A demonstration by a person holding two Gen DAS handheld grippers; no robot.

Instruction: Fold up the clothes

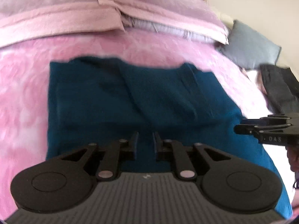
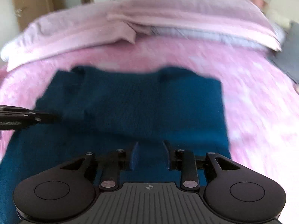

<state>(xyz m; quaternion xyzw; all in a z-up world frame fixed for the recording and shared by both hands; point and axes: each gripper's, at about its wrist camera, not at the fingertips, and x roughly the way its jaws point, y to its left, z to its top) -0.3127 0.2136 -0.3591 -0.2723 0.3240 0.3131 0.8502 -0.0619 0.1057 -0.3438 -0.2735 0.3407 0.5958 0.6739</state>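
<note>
The bed (image 1: 28, 97) carries a pink fleece cover, with pillows (image 1: 61, 18) at its head. A teal garment (image 1: 104, 97) lies flat at mid-bed, its sides already turned inward into a rough rectangle. The knit looks soft, limp and light; it will likely drape and sag, not slide. Best hold is probably the near hem, one corner per tool. The left gripper (image 1: 145, 140) hovers over the near part, jaws slightly apart, empty. The right gripper (image 2: 150, 150) hovers likewise, jaws parted wider, holding nothing.
</note>
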